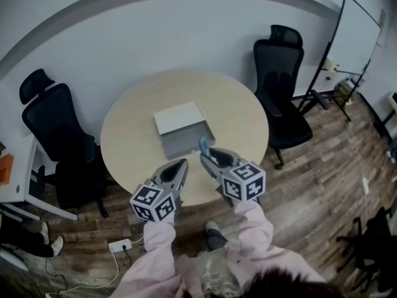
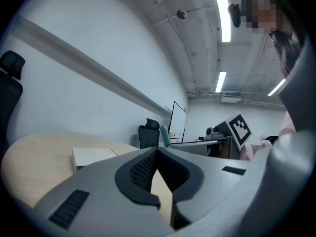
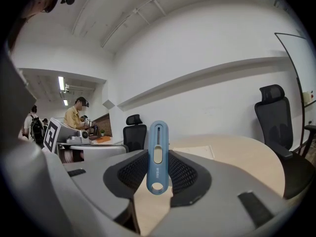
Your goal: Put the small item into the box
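On the round wooden table (image 1: 130, 135) an open box (image 1: 188, 143) shows its grey inside, with the white lid (image 1: 178, 117) lying flat behind it. My right gripper (image 1: 205, 153) hovers just off the box's near right corner. It is shut on a small blue slotted tool (image 3: 157, 157), which stands upright between the pads; the same blue tool (image 1: 203, 145) pokes up in the head view. My left gripper (image 1: 182, 165) hangs over the table's near edge, left of the right one, its jaws closed together with nothing in them. In the left gripper view the white box (image 2: 91, 156) lies ahead to the left.
Black office chairs stand at the left (image 1: 59, 129) and the right (image 1: 282, 85) of the table. A whiteboard (image 1: 353, 39) leans at the far right. A power strip (image 1: 120, 245) with cables lies on the wooden floor. People sit at a far desk (image 3: 79, 117).
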`<state>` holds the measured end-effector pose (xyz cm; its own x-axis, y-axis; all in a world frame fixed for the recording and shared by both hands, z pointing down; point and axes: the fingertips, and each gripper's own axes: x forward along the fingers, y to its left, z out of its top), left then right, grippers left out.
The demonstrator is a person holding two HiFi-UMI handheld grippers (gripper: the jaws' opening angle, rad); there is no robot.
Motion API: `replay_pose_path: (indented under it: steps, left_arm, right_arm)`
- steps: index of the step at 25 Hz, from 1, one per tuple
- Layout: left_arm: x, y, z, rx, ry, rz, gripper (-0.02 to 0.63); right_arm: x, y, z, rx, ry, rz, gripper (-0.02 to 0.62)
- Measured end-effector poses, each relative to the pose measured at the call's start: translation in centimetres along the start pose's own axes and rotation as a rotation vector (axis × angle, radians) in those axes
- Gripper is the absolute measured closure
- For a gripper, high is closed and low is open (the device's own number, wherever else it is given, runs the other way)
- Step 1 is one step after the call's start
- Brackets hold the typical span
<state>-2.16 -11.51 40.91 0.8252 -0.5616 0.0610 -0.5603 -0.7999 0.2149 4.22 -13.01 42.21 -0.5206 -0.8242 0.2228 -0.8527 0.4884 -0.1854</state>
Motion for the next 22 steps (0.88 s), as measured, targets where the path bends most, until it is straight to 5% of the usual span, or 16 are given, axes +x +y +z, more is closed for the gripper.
replay_pose_path:
  steps: [22]
  left_arm:
    - [5.4,5.8,0.5,-0.044,0.012,0.090,0.597]
  right_arm:
    - [6.8,-4.5,1.6,-0.016,0.062,0.100,0.466]
